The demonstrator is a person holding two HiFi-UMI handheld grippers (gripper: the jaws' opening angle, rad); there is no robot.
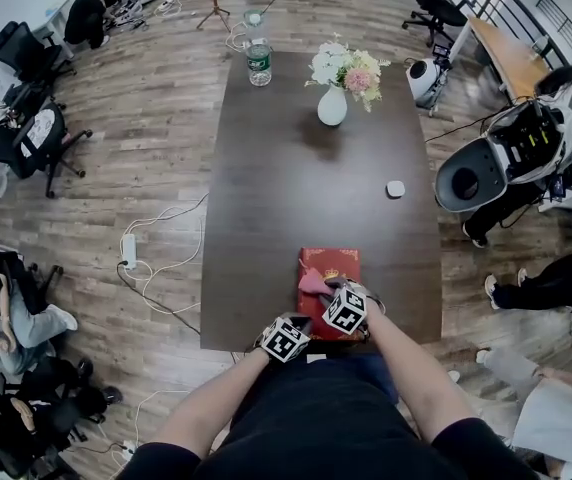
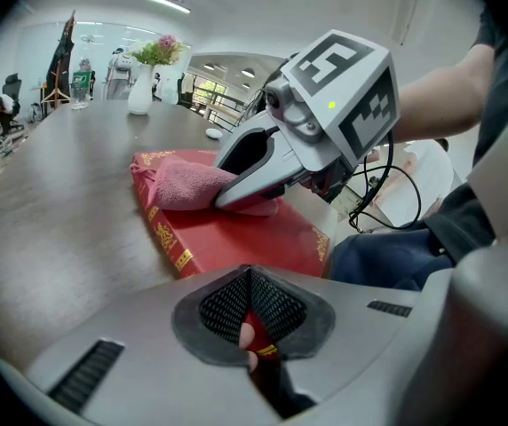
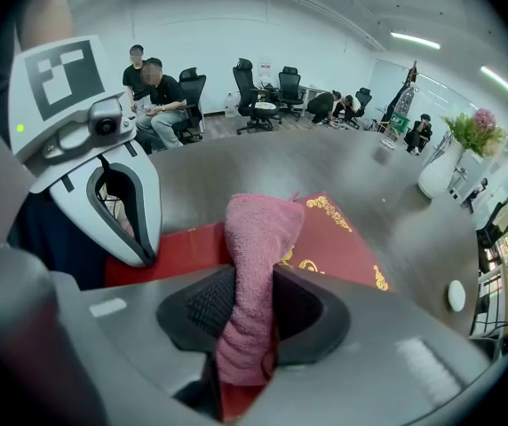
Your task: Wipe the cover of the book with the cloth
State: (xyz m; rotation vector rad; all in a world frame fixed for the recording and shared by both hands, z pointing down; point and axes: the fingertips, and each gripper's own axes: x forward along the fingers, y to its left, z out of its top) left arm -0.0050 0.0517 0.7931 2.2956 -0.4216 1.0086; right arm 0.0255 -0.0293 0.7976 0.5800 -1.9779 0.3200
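A red book [image 1: 331,265] with gold print lies at the near edge of the dark table [image 1: 296,188]. My left gripper [image 1: 301,326] is shut on the book's near corner; in the left gripper view red cover with gold trim shows between the jaws of that gripper [image 2: 252,327]. My right gripper [image 1: 324,290] is shut on a pink cloth [image 1: 313,283] and holds it down on the cover. In the right gripper view the cloth [image 3: 258,238] runs up between the jaws onto the book [image 3: 343,238]. The left gripper view shows the cloth [image 2: 183,185] bunched on the book [image 2: 245,233].
A white vase of flowers [image 1: 333,103] and a water bottle [image 1: 258,63] stand at the table's far end. A small white object [image 1: 395,189] lies right of the middle. Office chairs, floor cables, seated people and a white machine [image 1: 486,168] surround the table.
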